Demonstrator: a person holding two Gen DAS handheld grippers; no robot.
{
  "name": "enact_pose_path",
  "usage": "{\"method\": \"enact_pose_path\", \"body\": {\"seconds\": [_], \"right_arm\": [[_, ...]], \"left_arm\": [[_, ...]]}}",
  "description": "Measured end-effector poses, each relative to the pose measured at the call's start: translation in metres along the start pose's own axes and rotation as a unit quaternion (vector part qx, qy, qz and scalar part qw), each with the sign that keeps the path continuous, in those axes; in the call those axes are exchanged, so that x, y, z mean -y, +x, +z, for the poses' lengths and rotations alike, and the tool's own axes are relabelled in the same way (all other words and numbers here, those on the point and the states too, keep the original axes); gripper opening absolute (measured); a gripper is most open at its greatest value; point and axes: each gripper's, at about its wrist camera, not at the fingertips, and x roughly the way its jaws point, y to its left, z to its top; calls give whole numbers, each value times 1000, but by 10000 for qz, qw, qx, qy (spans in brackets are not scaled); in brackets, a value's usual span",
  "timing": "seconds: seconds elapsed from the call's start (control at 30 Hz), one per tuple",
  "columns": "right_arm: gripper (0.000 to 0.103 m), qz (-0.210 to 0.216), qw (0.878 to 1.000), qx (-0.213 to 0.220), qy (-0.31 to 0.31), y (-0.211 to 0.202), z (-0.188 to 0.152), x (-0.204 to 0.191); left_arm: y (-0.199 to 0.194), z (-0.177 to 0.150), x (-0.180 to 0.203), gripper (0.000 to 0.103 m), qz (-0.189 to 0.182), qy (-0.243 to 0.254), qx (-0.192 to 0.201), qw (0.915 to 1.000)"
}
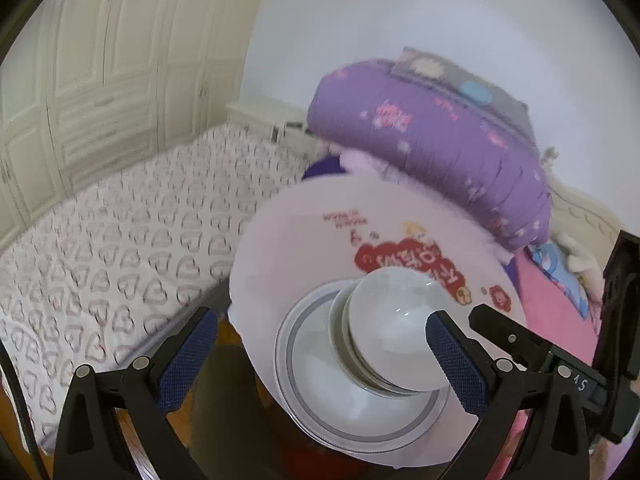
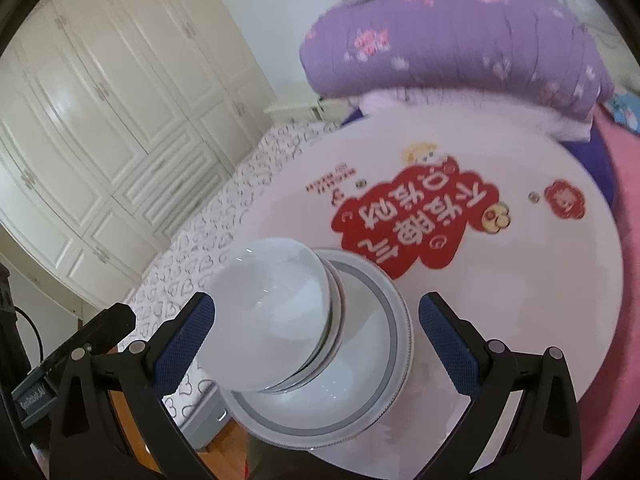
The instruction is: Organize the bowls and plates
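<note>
Looking down both grippers at a round white table (image 1: 288,248) (image 2: 500,320) with red cartoon print; print blurred in the left wrist view, characters legible but upside down in the right wrist view; near edge of table cut off by the lens rim in both.

Left gripper (image 1: 322,346): jaws spread wide, nothing between the blue pads; right pad overlapping the bowl rim in the picture, contact not determinable. Right gripper (image 2: 316,334): jaws likewise wide, nothing clamped; left pad just beside the bowl wall, touching or apart not determinable. Part of the other gripper visible at the side edge of each view, mostly cut off.

Task items: stack of white bowls (image 1: 390,330) (image 2: 276,316) nested, sitting inside a grey-banded white plate (image 1: 352,400) (image 2: 340,392), off centre toward one side; plate on the table near its close edge; number of bowls hard to count, only thin rims showing under the top one; underside of stack hidden.

Surroundings: bed with heart-patterned sheet (image 1: 120,240) (image 2: 208,248) beside the table; rolled purple quilt (image 1: 432,148) (image 2: 460,44) behind it, motion-blurred; pink fabric (image 1: 544,292) (image 2: 624,240) to the right, partly cut off; cream panelled wardrobe (image 1: 100,60) (image 2: 100,120) along the wall; strip of wooden floor (image 1: 224,332) (image 2: 224,440) below the table.
</note>
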Motion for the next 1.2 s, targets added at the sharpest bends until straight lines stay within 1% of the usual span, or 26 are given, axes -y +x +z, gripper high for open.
{"method": "enact_pose_path", "body": {"seconds": [0.13,0.27,0.4,0.47,0.6,0.7,0.77,0.9,1.03,1.1,1.2], "right_arm": [[103,-39,9993,328,-188,-31,-4,-9],[103,-147,9964,748,-369,-67,-14,-17],[103,-316,9925,1087,-469,-96,-25,-21],[103,-429,9892,1267,-596,-111,-32,-26],[103,-624,9817,1625,-778,-137,-48,-35],[103,-792,9754,1818,-960,-148,-62,-43],[103,-943,9712,1929,-1035,-154,-71,-47],[103,-993,9697,2029,-932,-160,-84,-45],[103,-1089,9676,2094,-894,-163,-91,-42],[103,-1072,9682,2098,-842,-164,-95,-40],[103,-1078,9684,2067,-884,-162,-100,-43]], "left_arm": [[-37,-14,8,102,13,209,434,9988],[-69,-36,11,102,10,312,818,9962],[-92,-63,11,102,21,366,1037,9939],[-103,-75,10,102,-26,383,1150,9926],[-133,-99,8,102,21,352,1450,9888],[-150,-115,10,102,0,312,1639,9860],[-160,-127,15,102,-22,373,1741,9840],[-175,-151,23,102,32,584,1783,9822],[-184,-176,26,102,121,843,1713,9815],[-188,-190,25,102,161,887,1725,9809],[-188,-198,25,102,214,869,1684,9816]]}}
